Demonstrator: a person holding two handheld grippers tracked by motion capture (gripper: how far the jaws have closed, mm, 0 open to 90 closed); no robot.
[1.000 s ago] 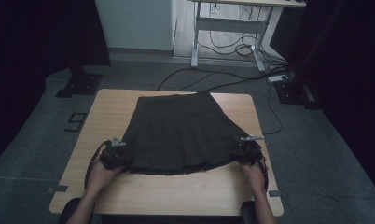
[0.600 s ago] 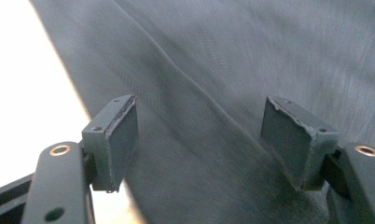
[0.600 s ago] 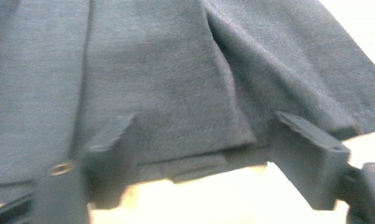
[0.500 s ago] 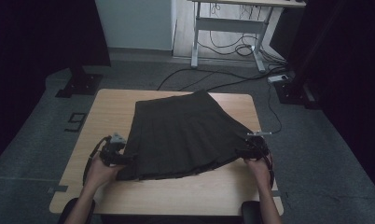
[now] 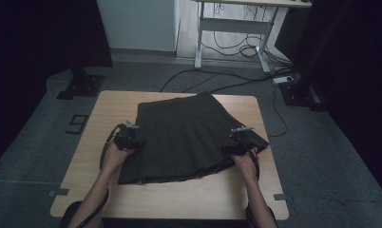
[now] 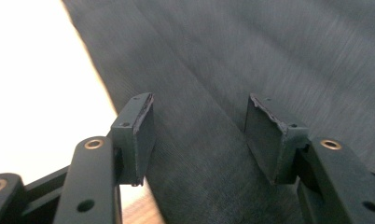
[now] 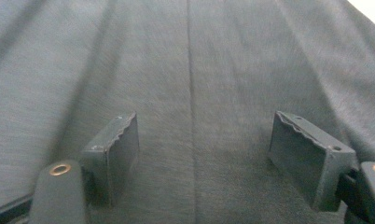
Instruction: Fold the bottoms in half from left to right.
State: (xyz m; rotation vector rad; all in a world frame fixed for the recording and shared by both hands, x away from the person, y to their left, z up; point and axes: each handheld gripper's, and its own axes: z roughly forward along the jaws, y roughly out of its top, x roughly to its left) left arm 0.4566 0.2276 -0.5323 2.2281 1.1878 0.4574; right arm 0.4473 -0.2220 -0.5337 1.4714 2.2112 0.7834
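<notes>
A dark pleated skirt (image 5: 189, 135) lies spread flat on the wooden table (image 5: 179, 194), waistband far, hem near me. My left gripper (image 5: 128, 134) rests at the skirt's left edge; in the left gripper view it (image 6: 199, 135) stands open just above the fabric (image 6: 251, 60), with bare table to its left. Over the skirt's right side hovers my right gripper (image 5: 241, 137). In the right gripper view it (image 7: 204, 154) is open wide with pleated cloth (image 7: 190, 70) beneath and nothing between its jaws.
The table's front strip and left margin (image 5: 96, 123) are bare wood. Beyond the table lie grey floor, cables (image 5: 227, 78), a black stand base (image 5: 80, 88) at left and a desk frame (image 5: 232, 28) at the back.
Both hands have moved forward from the skirt's near hem to its sides. The hem now lies flat on the table nearer me.
</notes>
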